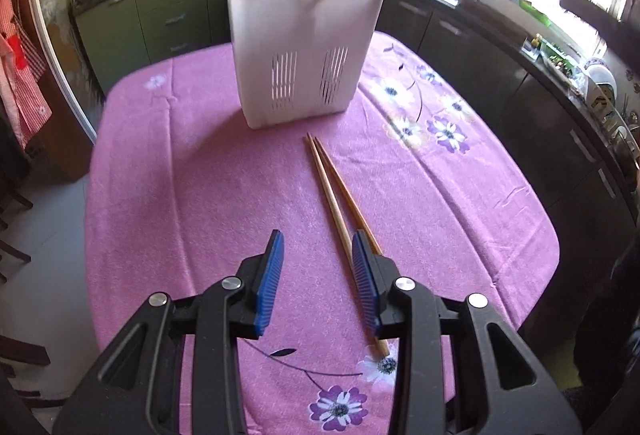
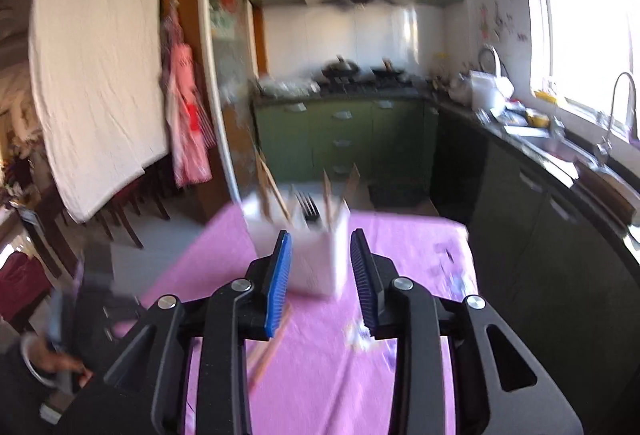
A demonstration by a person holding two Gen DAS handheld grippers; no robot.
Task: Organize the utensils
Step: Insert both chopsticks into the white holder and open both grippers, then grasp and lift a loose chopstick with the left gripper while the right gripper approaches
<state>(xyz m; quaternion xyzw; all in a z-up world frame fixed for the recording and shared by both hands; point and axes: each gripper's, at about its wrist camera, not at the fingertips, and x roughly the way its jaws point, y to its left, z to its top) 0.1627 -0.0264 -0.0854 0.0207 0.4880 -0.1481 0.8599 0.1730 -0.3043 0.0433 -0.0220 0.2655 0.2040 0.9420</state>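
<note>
Below frame centre, two chopsticks (image 1: 340, 211) lie before the white holder (image 1: 300, 55); left claw (image 1: 318, 255) and right claw (image 2: 322, 255) gape wide, empty.

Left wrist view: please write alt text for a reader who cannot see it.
An open left tool hovers over two chopsticks lying on a pink floral cloth. Behind them stands a white holder with more chopsticks upright inside.

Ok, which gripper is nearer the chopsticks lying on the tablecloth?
Left. The left gripper is open right above the loose chopsticks, one finger overlapping them. The right gripper is open too, higher up, facing the white holder, chopsticks below it.
</note>
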